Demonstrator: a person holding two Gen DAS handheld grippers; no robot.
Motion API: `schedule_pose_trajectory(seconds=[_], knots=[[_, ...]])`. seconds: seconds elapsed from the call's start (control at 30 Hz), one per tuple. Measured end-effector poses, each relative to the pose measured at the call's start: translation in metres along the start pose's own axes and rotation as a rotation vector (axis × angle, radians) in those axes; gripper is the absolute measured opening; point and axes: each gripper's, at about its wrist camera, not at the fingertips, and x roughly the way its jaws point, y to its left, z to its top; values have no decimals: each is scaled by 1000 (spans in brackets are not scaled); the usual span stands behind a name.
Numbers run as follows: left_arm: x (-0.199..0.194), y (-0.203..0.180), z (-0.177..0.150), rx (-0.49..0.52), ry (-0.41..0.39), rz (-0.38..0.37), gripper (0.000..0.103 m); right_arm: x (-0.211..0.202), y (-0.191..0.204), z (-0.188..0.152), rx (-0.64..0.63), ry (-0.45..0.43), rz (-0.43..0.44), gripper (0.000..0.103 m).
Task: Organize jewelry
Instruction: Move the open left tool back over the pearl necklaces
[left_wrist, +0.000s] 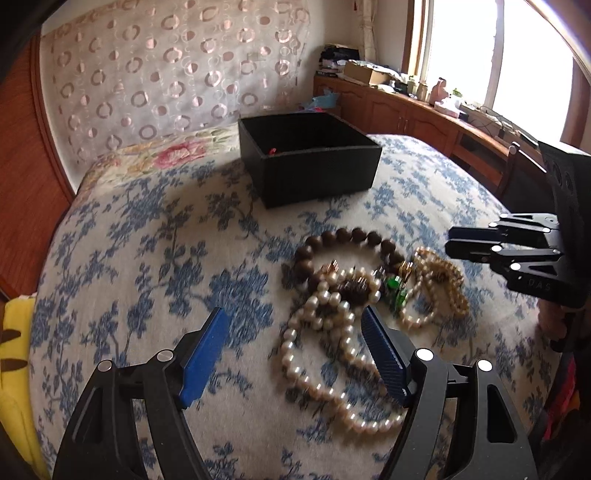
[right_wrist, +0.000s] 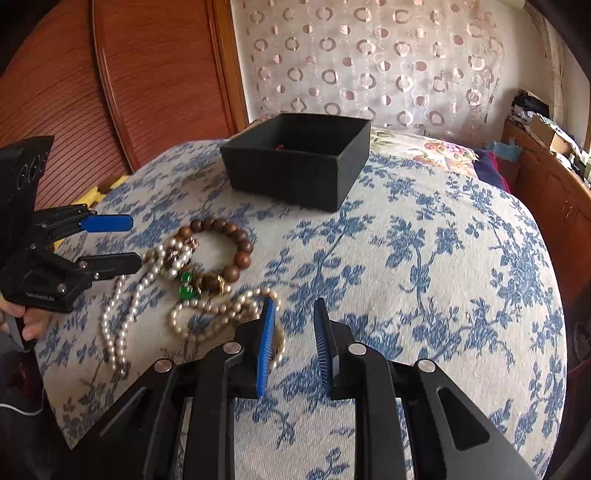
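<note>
A pile of jewelry lies on the blue-flowered bedspread: a long white pearl necklace (left_wrist: 332, 354) (right_wrist: 118, 325), a brown wooden bead bracelet (left_wrist: 347, 240) (right_wrist: 229, 236), a cream bead strand (left_wrist: 443, 284) (right_wrist: 221, 314) and a green bead piece (left_wrist: 397, 290) (right_wrist: 186, 284). An open black box (left_wrist: 310, 158) (right_wrist: 295, 158) stands behind the pile. My left gripper (left_wrist: 295, 321) (right_wrist: 135, 242) is open and empty, hovering over the pearl necklace. My right gripper (right_wrist: 293, 310) (left_wrist: 448, 242) is open and empty, just right of the cream strand.
A small red item lies inside the black box. A wooden headboard (right_wrist: 129, 85) and a patterned curtain (right_wrist: 369, 62) stand behind the bed. A wooden cabinet with clutter (left_wrist: 424, 110) runs under the window. A yellow pillow (left_wrist: 14, 350) lies at the left edge.
</note>
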Motion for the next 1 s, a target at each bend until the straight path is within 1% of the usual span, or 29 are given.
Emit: schedule_pose_trajectory(seconds=[0.1,0.2,0.3,0.37,0.4,0.63,0.73,0.87,0.93,1.0], knots=[[2,2,-5,16,18,14,75,1,3,-4,-10,15,8,24],[6,4,-9,19,40,18,75,2,5,-5,-23,26,-1,23],[7,5,-10,9,38,6,78,5,5,-6,-35,45,-26,23],[8,6,-10,7,39,3,78,6,3,-6,-34,54,-26,23],[8,5,-9,8,38,3,78,6,2,-5,-33,57,-27,21],[10,9,-13,-15,26,-13,82,5,-6,-5,-22,63,-58,20],[10,10,-14,-21,24,-16,82,5,-7,-4,-15,62,-51,20],[10,10,-14,-22,24,-16,83,9,-3,-1,-35,66,-48,20],[10,10,-14,-22,24,-16,83,10,-1,0,-40,66,-41,23],[10,10,-14,-22,24,-16,83,11,0,1,-41,68,-24,23]])
